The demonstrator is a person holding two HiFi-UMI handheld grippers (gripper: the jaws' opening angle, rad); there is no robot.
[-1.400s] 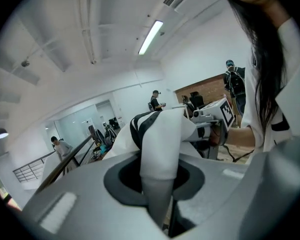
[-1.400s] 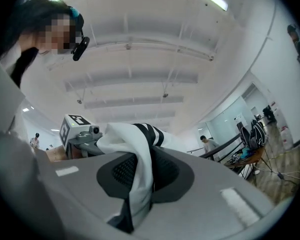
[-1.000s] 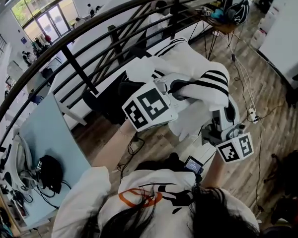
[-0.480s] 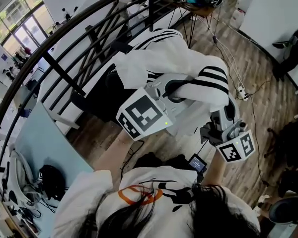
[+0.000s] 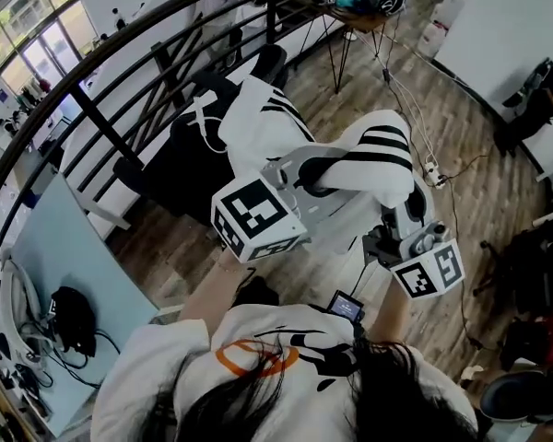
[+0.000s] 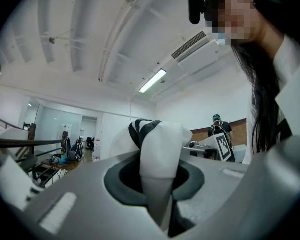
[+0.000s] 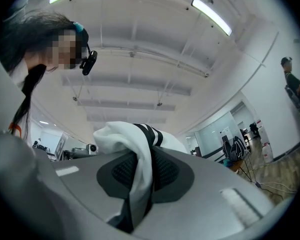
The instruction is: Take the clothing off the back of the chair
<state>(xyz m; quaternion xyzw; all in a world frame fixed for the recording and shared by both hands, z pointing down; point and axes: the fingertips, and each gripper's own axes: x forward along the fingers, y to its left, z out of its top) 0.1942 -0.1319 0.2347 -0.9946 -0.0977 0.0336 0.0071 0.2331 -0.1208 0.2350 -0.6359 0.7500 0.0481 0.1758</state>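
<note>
The clothing, a white garment with black stripes, hangs in the air in front of the person, stretched between the two tools above the wooden floor. Its far part overlaps the black chair in the head view; whether it rests on the chair there I cannot tell.

The left hand-held gripper is clenched on a fold of the garment. In the left gripper view a bunched white fold with dark stripes is pinched between the jaws of that gripper and stands up out of them. The right hand-held gripper also grasps the garment, at the striped end nearer the person's right. In the right gripper view a thin fold of white cloth runs down between the textured pads, which press on it from both sides, the jaws of that gripper nearly together.

A dark railing curves behind the chair. To the person's left stands a pale blue desk with a black object and some cables on it. A white cable and a power strip lie on the floor near the right gripper. The person's white sleeve fills the bottom of the head view.
</note>
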